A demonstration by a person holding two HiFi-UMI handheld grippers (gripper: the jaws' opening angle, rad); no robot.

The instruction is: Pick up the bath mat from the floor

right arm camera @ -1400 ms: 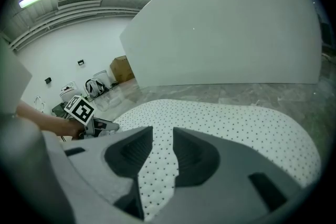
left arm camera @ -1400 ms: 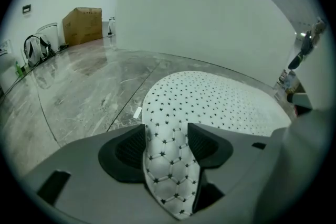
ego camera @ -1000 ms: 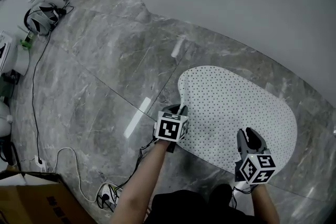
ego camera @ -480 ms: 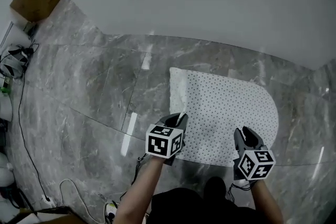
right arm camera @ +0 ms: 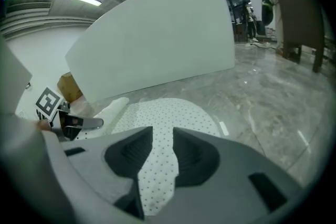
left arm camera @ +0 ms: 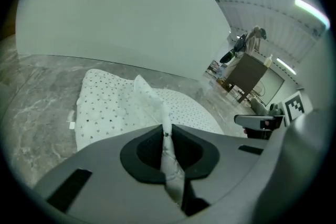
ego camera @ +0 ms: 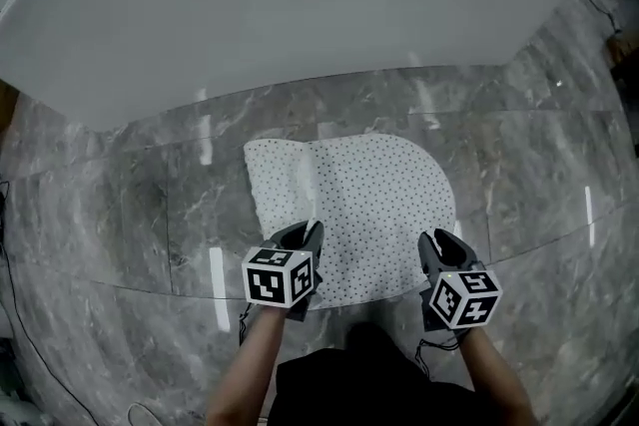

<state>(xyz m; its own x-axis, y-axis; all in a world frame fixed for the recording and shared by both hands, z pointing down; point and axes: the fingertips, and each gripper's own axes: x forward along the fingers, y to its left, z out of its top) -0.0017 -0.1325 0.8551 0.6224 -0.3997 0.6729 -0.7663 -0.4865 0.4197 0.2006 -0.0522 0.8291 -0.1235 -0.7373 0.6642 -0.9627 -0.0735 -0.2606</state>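
The bath mat (ego camera: 369,205) is white with small dark dots and lies on the grey marble floor. Its left part is bunched into a raised fold (left arm camera: 147,97). My left gripper (ego camera: 308,236) is at the mat's near left edge; its jaws have just been closing and now pinch a strip of the mat (left arm camera: 169,157). My right gripper (ego camera: 439,242) hovers over the near right edge. In the right gripper view its jaws stand apart, and the flat mat (right arm camera: 168,113) shows through the gap.
A big white curved panel (ego camera: 300,5) rises just beyond the mat. Marble floor (ego camera: 120,214) spreads to both sides. A cardboard box (right arm camera: 68,86) stands far left in the right gripper view. Dark furniture (left arm camera: 247,73) stands far off in the left gripper view.
The head view has swung, so the white panel now fills the top. Both grippers have shifted with the mat. The mat's left side, flat before, is now pulled up into a fold.
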